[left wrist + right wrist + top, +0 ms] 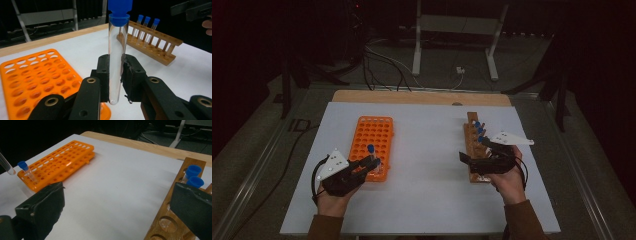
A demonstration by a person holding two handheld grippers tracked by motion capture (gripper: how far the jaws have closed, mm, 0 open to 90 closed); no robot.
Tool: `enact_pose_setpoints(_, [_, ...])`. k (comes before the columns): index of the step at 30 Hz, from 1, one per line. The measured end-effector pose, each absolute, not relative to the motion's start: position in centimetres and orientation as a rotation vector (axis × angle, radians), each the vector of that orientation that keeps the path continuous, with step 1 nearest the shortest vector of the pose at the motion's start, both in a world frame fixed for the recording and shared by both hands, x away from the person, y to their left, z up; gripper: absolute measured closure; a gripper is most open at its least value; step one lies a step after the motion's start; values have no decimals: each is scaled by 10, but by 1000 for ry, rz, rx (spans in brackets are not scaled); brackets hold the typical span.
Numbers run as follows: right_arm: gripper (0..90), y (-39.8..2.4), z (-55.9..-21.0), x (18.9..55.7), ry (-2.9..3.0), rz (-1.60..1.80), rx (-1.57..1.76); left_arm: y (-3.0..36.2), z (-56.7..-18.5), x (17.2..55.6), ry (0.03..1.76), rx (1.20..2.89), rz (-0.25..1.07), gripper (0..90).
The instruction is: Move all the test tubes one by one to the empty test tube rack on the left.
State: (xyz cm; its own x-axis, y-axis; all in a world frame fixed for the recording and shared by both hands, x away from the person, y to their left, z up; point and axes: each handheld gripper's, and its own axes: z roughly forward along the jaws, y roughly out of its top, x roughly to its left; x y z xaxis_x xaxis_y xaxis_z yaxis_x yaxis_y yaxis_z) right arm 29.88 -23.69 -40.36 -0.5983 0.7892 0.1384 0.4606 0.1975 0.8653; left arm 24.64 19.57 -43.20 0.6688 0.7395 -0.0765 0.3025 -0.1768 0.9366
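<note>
My left gripper (115, 75) is shut on a clear test tube with a blue cap (116, 50), held upright above the near end of the orange tube rack (32, 80). From above, the left gripper (372, 163) sits at the near right corner of the orange rack (373, 135). My right gripper (117, 197) is open, with nothing between its jaws. It hovers beside the wooden rack (172, 220), which carries blue-capped tubes (193, 171). One capped tube (27, 172) stands in the near end of the orange rack (60, 162).
The white board (427, 165) lies on a wooden table (422, 96). The wooden rack (473, 145) stands at the right under the right gripper (479, 159). A metal stand and cables are on the floor beyond the table.
</note>
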Motion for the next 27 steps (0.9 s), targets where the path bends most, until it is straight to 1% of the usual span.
enact_pose_setpoints(4, [2, -238, -403, 298, 2139, 1361, 1178, 201, -438, 247, 866, 1768, 541, 766])
enact_pose_setpoints(7, [2, -238, -403, 298, 2140, 1359, 1176, 202, -446, 251, 892, 1772, 552, 767])
enact_pose_setpoints(17, [2, -239, -403, 297, 2138, 1361, 1176, 197, -469, 263, 928, 1829, 562, 767])
enact_pose_setpoints(27, [2, -239, -403, 297, 2141, 1368, 1169, 195, -481, 263, 951, 1887, 559, 767])
